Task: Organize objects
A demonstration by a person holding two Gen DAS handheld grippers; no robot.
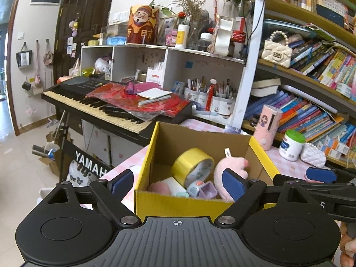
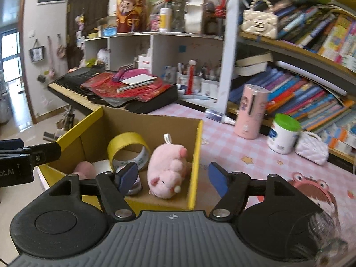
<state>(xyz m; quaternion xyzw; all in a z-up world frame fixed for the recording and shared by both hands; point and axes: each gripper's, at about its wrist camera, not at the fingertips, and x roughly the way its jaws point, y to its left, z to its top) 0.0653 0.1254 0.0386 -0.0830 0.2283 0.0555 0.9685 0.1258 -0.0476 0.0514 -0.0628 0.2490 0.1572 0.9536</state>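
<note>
Left wrist view: left gripper (image 1: 178,183) spread wide, holding nothing, straddling the near wall of the yellow cardboard box (image 1: 178,204) on the pink checked table (image 1: 287,166). Inside: tape roll (image 1: 192,163), pink plush pig (image 1: 231,171), small toys.

Right wrist view: right gripper (image 2: 173,179) wide open, empty, over the box's right side. Pig (image 2: 168,170) lies beside tape roll (image 2: 128,150). White jar (image 2: 282,134) stands well apart.

Both grippers are black plastic with ribbed grey bases, round side discs and silver screws. The fingers (image 2: 128,175) carry blue pads.
</note>
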